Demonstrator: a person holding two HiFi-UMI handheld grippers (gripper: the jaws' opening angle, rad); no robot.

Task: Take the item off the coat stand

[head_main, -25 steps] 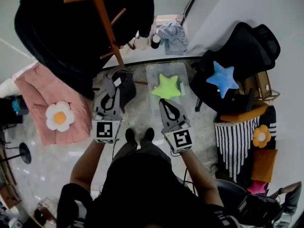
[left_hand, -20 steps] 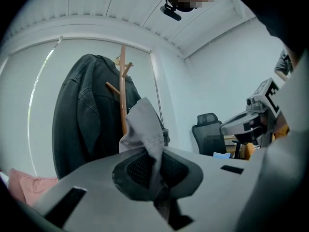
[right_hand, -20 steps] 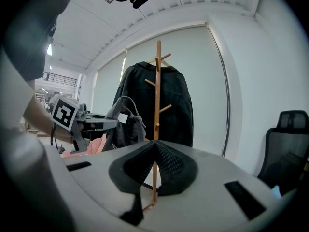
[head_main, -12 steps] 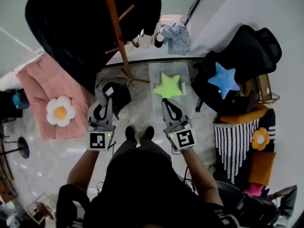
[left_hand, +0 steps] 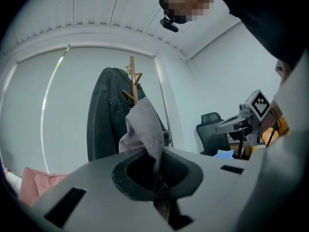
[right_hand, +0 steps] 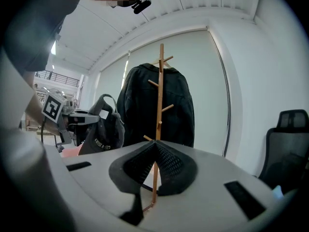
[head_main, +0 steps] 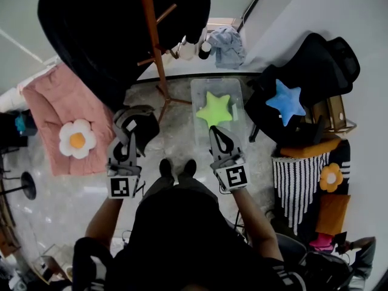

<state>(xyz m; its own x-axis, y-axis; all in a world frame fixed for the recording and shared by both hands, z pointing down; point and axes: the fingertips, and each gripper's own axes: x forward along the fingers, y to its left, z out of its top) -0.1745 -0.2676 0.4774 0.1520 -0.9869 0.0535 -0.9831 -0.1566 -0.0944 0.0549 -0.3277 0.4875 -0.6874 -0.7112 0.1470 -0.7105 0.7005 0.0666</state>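
- Cap [head_main: 139, 125]: black baseball type. The right gripper view [right_hand: 102, 129] shows a small white tag near the top and a line of pale lettering low on the side, too small to read.
- In the left gripper view its cloth [left_hand: 144, 124] looks grey and rises in a fold out of the jaws.
- Clear plastic bin [head_main: 197, 91] stands on the floor past the right gripper. It holds one lime-green star plush [head_main: 213, 110].
- Left gripper [head_main: 129, 138]: jaws clamped on the cap's cloth. The cap hangs off the tips, clear of the wooden coat stand [head_main: 154, 47] and near its foot.
- A black jacket [head_main: 91, 35] hangs on the stand.
- Right gripper [head_main: 216, 130]: jaws pressed together at the tips with nothing between them. It is well apart from the cap and points at the bin's near edge.
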